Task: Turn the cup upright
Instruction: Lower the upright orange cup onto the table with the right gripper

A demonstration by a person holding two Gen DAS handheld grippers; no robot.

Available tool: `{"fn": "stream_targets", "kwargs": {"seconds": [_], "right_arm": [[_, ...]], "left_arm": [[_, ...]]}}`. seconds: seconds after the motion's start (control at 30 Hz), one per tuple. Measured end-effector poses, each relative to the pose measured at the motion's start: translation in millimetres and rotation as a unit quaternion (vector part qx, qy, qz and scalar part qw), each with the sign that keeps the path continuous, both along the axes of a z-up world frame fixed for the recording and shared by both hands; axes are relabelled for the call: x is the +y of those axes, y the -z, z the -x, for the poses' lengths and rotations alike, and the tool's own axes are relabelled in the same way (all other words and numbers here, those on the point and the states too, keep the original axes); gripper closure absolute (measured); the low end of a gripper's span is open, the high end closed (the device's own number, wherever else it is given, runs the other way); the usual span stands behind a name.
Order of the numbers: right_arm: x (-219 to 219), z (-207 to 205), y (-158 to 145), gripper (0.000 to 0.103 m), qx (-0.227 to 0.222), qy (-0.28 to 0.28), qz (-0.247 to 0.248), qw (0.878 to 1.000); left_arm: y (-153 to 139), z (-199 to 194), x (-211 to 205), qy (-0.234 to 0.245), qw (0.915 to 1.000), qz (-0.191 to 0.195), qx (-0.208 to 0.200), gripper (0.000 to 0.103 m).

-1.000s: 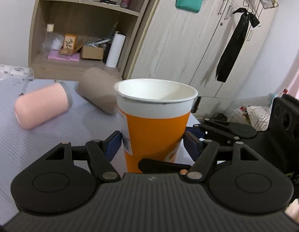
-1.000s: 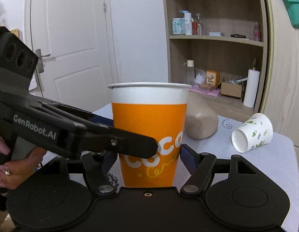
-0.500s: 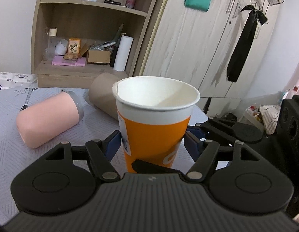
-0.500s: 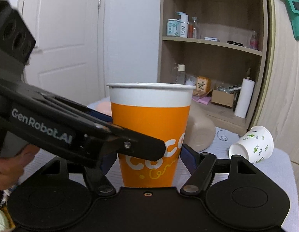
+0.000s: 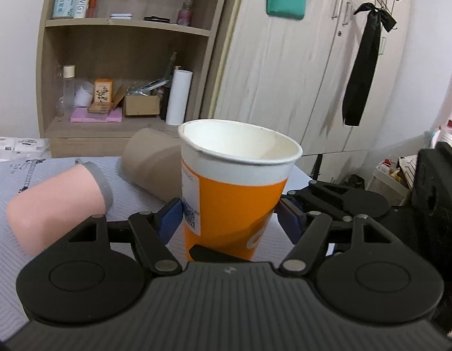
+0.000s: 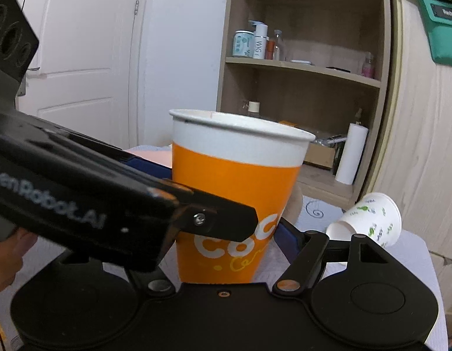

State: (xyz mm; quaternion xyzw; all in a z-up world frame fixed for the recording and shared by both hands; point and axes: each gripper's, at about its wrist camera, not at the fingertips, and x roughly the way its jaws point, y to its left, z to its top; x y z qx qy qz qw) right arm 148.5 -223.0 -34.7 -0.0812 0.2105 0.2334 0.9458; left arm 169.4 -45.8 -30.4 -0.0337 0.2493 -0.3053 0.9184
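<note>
An orange and white paper cup (image 5: 234, 193) stands mouth up, tilted a little. It also shows in the right wrist view (image 6: 234, 199). My left gripper (image 5: 230, 219) has its blue pads against both sides of the cup. My right gripper (image 6: 226, 234) also closes around the cup from another side; its left finger is hidden behind the left gripper's body (image 6: 79, 193). The cup's base is hidden by the grippers.
A pink cup (image 5: 59, 201) and a brown cup (image 5: 150, 163) lie on their sides on the grey patterned table (image 5: 18, 172). A white floral paper cup (image 6: 369, 222) lies on its side at the table's right. A wooden shelf (image 5: 123, 58) and wardrobe stand behind.
Both grippers and the orange cup have shifted and tipped slightly; the background has slid in both views. The cup stays held between both pairs of fingers.
</note>
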Motion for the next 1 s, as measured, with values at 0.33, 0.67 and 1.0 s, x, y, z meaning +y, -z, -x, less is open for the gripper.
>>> {"fn": "stream_targets", "kwargs": {"seconds": [0.33,0.67,1.0], "right_arm": [[2.7,6.5,2.8,0.024,-0.009,0.003,0.012,1.000],[-1.8,15.0,2.0,0.021,0.004,0.023,0.009,1.000],[-19.8,45.0,-3.1,0.021,0.022,0.056,-0.023,0.998]], "left_arm": [[3.1,0.4,-0.2,-0.013,0.9994,0.008,0.033,0.030],[2.1,13.2,9.8,-0.043,0.9985,0.006,0.033,0.024],[-4.7,47.0,32.9,-0.080,0.9961,0.004,0.037,0.024]]}}
